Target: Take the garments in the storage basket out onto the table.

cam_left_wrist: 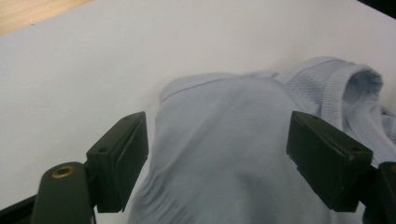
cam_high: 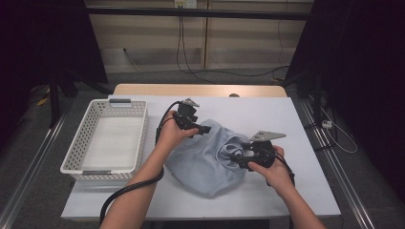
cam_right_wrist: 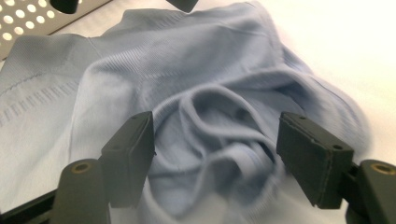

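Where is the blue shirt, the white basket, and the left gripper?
blue shirt (cam_high: 200,164): high view, smooth front of the cloth.
white basket (cam_high: 83,138): high view, left wall.
left gripper (cam_high: 204,130): high view, between its fingertips.

Light-blue garment (cam_high: 205,162): near edge hidden under both hands in high view; bottom cut off by frame edge in both gripper views. Foreground folds blurred in right gripper view. White basket (cam_right_wrist: 28,14) cropped at top-left corner there.

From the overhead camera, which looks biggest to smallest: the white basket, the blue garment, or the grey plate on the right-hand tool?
1. White basket and light blue garment: similar spread, too close to rank.
2. Grey plate on the right gripper: clearly smallest.
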Tool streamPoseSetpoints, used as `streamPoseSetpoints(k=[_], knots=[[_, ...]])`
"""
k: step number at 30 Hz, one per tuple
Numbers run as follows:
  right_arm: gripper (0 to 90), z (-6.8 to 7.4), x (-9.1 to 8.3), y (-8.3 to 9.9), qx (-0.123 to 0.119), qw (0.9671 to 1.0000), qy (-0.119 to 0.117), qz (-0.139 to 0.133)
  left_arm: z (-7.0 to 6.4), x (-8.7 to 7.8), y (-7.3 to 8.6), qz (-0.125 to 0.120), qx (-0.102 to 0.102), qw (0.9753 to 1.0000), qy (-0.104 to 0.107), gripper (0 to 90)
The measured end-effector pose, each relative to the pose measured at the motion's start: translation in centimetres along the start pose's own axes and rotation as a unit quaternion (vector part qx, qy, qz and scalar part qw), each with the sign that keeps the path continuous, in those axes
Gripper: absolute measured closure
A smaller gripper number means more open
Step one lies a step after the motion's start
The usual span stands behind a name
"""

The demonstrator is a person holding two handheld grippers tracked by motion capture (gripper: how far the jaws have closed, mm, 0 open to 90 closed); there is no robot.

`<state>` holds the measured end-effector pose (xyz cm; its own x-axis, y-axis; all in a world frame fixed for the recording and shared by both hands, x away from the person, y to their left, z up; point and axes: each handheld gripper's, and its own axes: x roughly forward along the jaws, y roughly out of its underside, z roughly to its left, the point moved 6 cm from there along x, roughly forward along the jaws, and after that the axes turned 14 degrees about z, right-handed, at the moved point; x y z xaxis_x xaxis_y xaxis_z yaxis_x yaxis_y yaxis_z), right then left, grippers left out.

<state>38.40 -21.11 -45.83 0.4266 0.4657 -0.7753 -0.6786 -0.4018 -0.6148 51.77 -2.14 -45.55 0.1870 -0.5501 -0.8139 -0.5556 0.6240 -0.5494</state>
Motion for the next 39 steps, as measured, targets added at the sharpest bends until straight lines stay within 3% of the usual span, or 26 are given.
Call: streamPoseSetpoints(k=[6, 13, 24, 39], knots=[[27.6, -1.1, -1.7, 1.9, 0.022, 0.9997, 0.007, -0.008, 0.7, 0.9, -0.3, -0.001, 0.002, 0.9998, -0.018, 21.7], [30.6, -1.5, -1.6, 3.7, 0.027, 0.9995, 0.015, -0.001, 1.1, 2.2, 0.3, 0.013, 0.005, 0.9995, -0.028, 25.3], [30.7, -2.0, -1.4, 4.1, 0.034, 0.9992, 0.02, -0.003, 1.7, 2.4, 1.9, 0.03, -0.006, 0.9991, -0.029, 27.2], [45.1, -3.7, -1.7, 3.4, 0.053, 0.9979, 0.036, -0.011, 1.6, 2.7, 2.6, 0.032, -0.025, 0.9988, -0.026, 30.1]])
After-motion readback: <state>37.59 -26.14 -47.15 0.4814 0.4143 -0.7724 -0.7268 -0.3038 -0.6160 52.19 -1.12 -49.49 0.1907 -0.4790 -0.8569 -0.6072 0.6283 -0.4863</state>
